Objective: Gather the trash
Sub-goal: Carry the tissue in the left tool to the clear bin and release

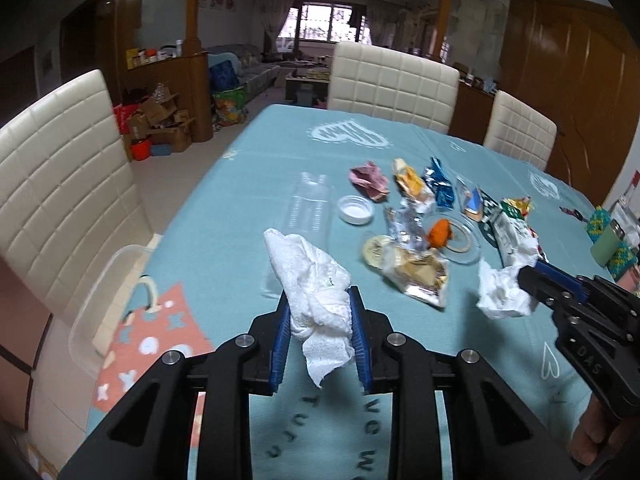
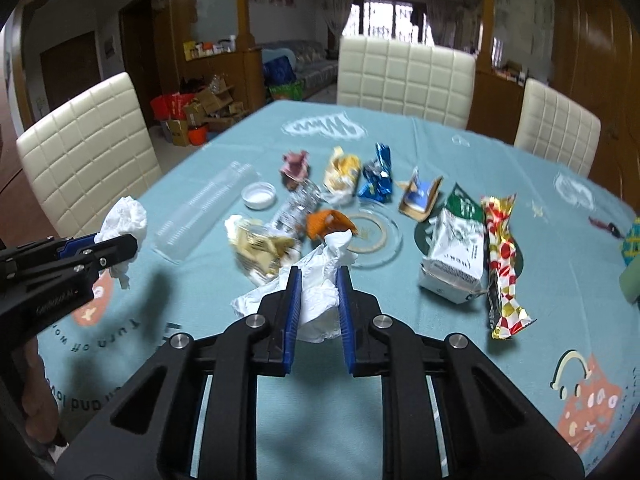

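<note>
Left tool [image 1: 319,300] was clamped on a crumpled white tissue [image 1: 316,280]; the wad stood up between the blue pads [image 1: 282,332] and a tail hung below them, off the worktop [image 1: 224,200].

Beside it lay a clear plastic bottle [image 1: 308,208] on its side, then a white cap [image 1: 355,209], both on the teal cloth.

Middle of the worktop: heap of wrappers. Pink scrap [image 1: 369,181], yellow wrapper [image 1: 410,182], blue foil [image 1: 439,184], an orange piece [image 1: 440,234] on a glass dish [image 1: 466,248], gold packet [image 1: 416,276] nearest the tools.

Right tool [image 2: 319,280] was closed tight on a second white tissue [image 2: 320,280], the paper bunched between its pads [image 2: 294,300] and spilling out left, raised over the cloth, just short of the heap.

Farther right lay a white-and-green pack [image 2: 454,256] and a red-and-gold wrapper [image 2: 502,264].
</note>
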Action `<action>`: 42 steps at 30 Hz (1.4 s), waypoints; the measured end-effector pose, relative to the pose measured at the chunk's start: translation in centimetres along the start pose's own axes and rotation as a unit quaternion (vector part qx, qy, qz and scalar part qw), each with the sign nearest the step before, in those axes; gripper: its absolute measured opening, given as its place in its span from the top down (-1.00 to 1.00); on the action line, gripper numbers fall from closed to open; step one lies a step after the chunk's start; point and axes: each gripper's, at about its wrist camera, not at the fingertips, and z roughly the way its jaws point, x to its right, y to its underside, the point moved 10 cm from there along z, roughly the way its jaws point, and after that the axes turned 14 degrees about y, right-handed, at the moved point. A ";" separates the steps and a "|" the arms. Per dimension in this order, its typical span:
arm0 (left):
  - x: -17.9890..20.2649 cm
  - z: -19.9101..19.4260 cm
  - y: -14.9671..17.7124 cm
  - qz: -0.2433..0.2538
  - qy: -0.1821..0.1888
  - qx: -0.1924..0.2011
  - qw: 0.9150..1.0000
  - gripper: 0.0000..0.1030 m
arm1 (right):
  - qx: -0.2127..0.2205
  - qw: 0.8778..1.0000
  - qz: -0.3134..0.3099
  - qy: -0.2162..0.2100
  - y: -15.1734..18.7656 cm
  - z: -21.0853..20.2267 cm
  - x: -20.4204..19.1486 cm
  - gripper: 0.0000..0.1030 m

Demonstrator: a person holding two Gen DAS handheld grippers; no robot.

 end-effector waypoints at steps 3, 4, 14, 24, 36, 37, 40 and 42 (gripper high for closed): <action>-2.1 -1.8 -0.1 -0.007 -0.017 0.015 1.000 0.48 | 0.013 1.000 -0.013 -0.003 -0.5 -1.1 -1.4 0.63; -2.8 -2.3 -0.1 -0.008 -0.022 0.020 1.000 0.48 | 0.015 1.000 -0.016 -0.004 -0.6 -1.2 -1.9 0.63; -10.5 -6.6 1.0 -0.043 -0.072 0.043 0.996 0.48 | 0.035 0.996 -0.076 -0.037 -2.5 -2.6 -10.1 0.63; -18.7 -8.0 0.0 -0.069 -0.119 0.047 0.989 0.48 | 0.043 0.989 -0.121 -0.074 -4.0 -1.7 -17.6 0.63; -23.2 -5.6 -1.4 -0.088 -0.128 0.035 0.987 -0.42 | 0.005 0.993 -0.103 -0.063 -3.9 2.2 -18.5 0.63; -23.5 -5.5 -1.3 -0.093 -0.127 0.032 0.987 -0.42 | 0.002 0.993 -0.103 -0.062 -3.9 2.5 -18.6 0.63; -24.2 -5.7 -0.6 -0.106 -0.124 0.027 0.986 -0.42 | 0.001 0.992 -0.107 -0.063 -4.1 2.8 -19.1 0.63; -24.7 -6.3 -0.2 -0.110 -0.128 0.029 0.985 -0.42 | 0.005 0.991 -0.112 -0.067 -4.3 2.6 -19.8 0.63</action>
